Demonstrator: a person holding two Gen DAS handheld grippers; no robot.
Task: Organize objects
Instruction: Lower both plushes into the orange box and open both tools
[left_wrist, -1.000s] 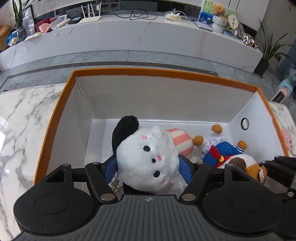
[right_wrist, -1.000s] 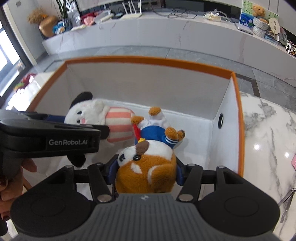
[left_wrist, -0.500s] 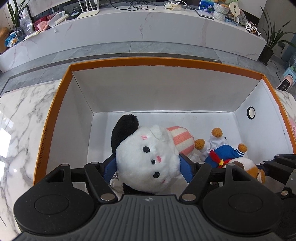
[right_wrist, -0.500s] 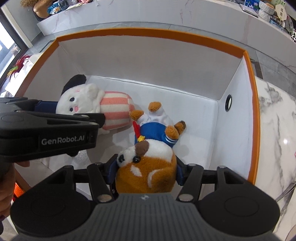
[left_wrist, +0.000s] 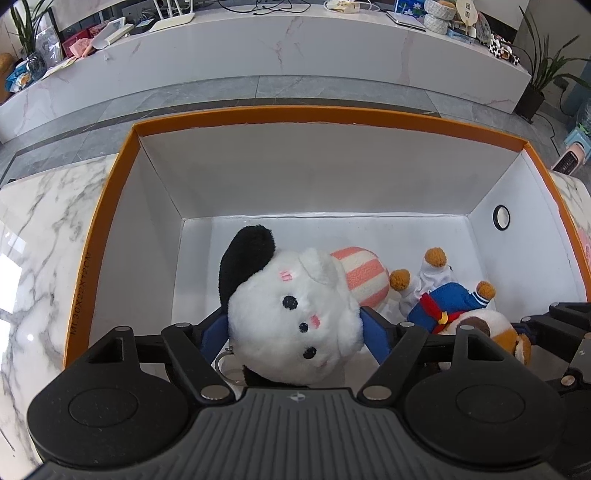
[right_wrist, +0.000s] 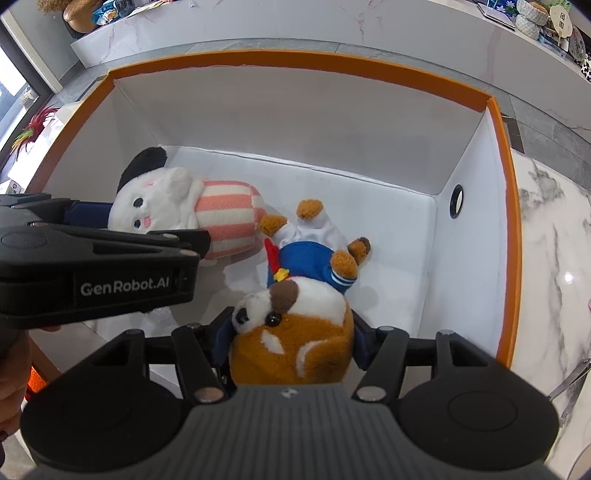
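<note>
Two fluffy plush toys in one orange-rimmed box (left_wrist: 110, 206) — both grippers' jaws have just been opening: left gripper (left_wrist: 293, 332) around the round white doll (left_wrist: 291, 325), right gripper (right_wrist: 291, 339) around the brown-and-white dog (right_wrist: 295, 332), contact unclear.

Left tongs (left_wrist: 293, 334) and right tongs (right_wrist: 291, 334) point steeply down; both jaws just opening.

White plush (left_wrist: 291, 325), pink-striped body; brown-white plush (right_wrist: 295, 332), blue shirt; orange-rimmed box (left_wrist: 325, 112)
</note>
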